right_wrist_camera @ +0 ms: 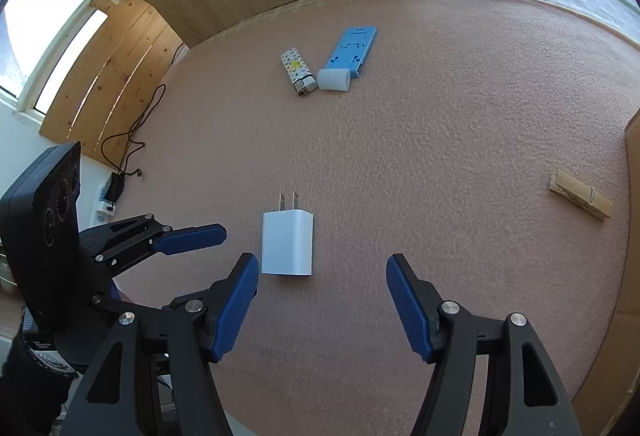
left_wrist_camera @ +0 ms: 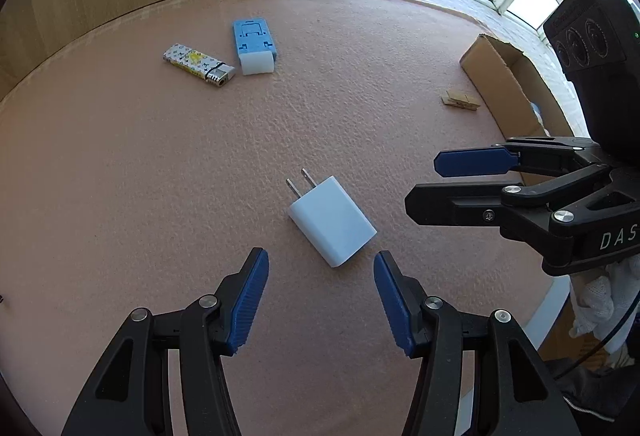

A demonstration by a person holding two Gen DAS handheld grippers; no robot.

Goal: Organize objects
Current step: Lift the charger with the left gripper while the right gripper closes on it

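At the bottom of the left wrist view the left claw (left_wrist_camera: 321,278) stands open over the pink desk (left_wrist_camera: 160,176) with nothing between its blue pads. The white charger (left_wrist_camera: 333,221) lies flat just beyond, prongs toward the upper left. The right claw (right_wrist_camera: 322,282) is likewise open and empty, the charger near its left pad. At the right of the frame a wooden clothespin (left_wrist_camera: 461,101) lies beside a cardboard box (left_wrist_camera: 504,84). Farther, upper left, a patterned lighter (left_wrist_camera: 198,66) lies next to a blue phone stand (left_wrist_camera: 254,48).
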